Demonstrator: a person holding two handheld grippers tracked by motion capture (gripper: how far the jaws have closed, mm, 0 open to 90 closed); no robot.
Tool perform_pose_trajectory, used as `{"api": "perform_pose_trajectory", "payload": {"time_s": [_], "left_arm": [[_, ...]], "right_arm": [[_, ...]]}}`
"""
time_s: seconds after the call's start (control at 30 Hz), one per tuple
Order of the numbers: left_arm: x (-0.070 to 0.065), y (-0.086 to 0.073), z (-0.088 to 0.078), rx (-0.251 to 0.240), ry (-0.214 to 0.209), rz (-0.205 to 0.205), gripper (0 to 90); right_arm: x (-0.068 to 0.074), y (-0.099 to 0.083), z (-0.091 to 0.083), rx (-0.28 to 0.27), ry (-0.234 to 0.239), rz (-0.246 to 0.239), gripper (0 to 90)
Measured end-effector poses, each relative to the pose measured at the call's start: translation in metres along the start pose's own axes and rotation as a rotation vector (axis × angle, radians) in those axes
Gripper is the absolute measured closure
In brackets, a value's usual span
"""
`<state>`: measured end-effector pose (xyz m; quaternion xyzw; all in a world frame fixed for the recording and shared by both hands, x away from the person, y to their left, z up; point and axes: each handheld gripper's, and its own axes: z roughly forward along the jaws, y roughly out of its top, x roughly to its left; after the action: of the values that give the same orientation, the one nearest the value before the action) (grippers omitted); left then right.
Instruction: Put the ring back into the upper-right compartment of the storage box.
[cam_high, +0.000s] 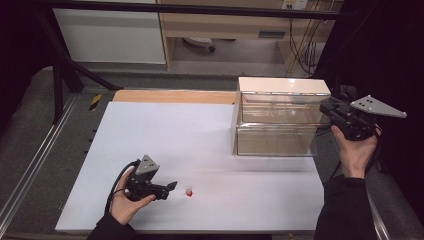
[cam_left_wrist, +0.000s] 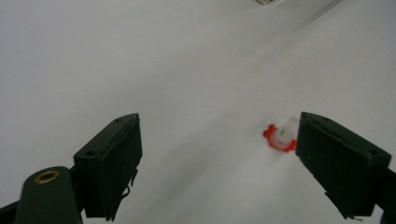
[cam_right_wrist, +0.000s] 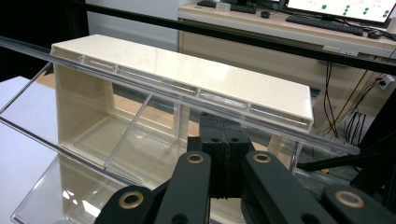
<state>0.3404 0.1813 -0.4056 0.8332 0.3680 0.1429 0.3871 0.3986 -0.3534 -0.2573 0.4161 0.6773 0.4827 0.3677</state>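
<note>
Left gripper view, small red-and-clear plastic piece (cam_left_wrist: 280, 137), white table (cam_left_wrist: 140, 60)

You've got a white tabletop (cam_high: 200, 140), a wooden strip (cam_high: 170, 96) along its far edge, a desk (cam_high: 225, 25) behind, cables (cam_high: 300, 47) hanging, a keyboard (cam_right_wrist: 322, 21) and a monitor (cam_right_wrist: 345, 5) on top.
</note>
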Motion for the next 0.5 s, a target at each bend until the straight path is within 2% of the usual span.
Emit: {"api": "perform_pose_trajectory", "payload": {"time_s": [0.5], "left_arm": [[-0.026, 0.006, 0.024, 0.065, -0.035, 0.032, 27.7]], "right_arm": [[-0.001, -0.001, 0.0, -0.001, -0.001, 0.006, 90.0]]}}
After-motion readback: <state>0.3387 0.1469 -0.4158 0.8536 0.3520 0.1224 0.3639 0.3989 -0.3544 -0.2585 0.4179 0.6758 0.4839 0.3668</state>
